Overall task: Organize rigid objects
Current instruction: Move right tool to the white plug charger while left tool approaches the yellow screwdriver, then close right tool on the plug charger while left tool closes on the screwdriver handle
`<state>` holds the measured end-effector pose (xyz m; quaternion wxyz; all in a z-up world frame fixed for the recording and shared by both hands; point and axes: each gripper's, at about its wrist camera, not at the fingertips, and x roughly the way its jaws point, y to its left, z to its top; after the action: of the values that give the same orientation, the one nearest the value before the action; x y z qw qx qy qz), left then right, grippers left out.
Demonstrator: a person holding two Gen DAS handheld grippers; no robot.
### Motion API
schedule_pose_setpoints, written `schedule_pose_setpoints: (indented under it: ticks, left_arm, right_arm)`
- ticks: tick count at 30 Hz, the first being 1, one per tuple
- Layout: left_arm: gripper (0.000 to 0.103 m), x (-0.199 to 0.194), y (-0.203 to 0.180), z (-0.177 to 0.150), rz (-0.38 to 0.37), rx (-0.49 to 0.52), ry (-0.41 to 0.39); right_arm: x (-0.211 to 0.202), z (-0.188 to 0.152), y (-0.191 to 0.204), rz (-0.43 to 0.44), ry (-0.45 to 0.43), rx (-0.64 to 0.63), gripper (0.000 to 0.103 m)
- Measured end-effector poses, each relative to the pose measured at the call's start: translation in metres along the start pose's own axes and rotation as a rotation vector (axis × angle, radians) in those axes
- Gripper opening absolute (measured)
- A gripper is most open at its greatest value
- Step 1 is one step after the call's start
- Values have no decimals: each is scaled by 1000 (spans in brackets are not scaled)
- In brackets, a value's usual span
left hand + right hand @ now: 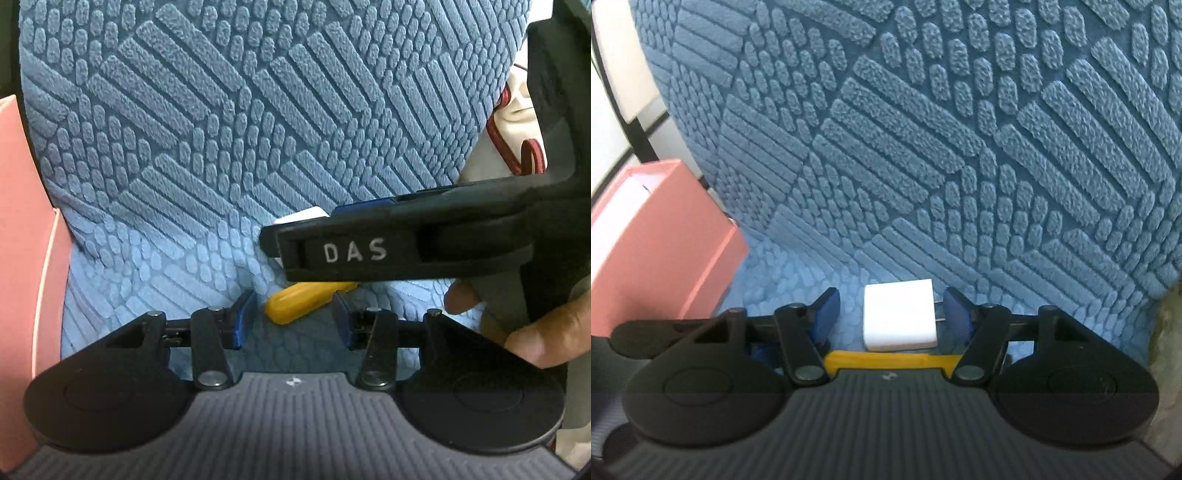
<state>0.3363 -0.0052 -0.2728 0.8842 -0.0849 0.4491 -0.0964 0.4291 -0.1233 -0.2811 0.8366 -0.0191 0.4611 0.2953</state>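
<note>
A white plug adapter (899, 318) lies on the blue textured cushion (923, 147), its metal prongs pointing right. My right gripper (890, 314) is open with its blue pads on either side of the adapter, not touching it. A yellow handled tool (886, 360) lies just below the adapter, partly hidden by the gripper body. In the left wrist view my left gripper (293, 319) is open and empty, and the yellow tool (306, 301) lies between its fingertips. The right gripper (369, 243) crosses above it from the right, over a corner of the white adapter (306, 216).
A pink box (661, 243) stands at the left on the cushion seat, and shows in the left wrist view (22, 221) too. The blue cushion backrest (221, 110) rises behind. A white cloth with red trim (517, 122) lies at the right.
</note>
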Motion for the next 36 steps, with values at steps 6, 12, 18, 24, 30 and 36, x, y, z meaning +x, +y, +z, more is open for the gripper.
schedule_pose_setpoints:
  ticks: [6,12,18,24,30,36]
  left_arm:
    - [51,4,-3,0,-1,15,-1]
    - [51,10,-9,1,-2,22,-1]
    - [51,15,-14,4,-3,32,0]
    - [34,19,-27,5,18,91,4]
    - [25,18,-43,1,20,160,21]
    - [22,1,-50,-9,15,158,19]
  right_arm:
    - [12,-5,5,-56,9,-15,60]
    - [5,2,2,-58,-6,14,51]
    - [3,-2,-4,-52,6,51,51]
    - [-12,1,-16,-55,-7,81,51]
    - [-38,4,-22,-65,-40,119,51]
    - [-65,-7,-22,-84,-68,140,51]
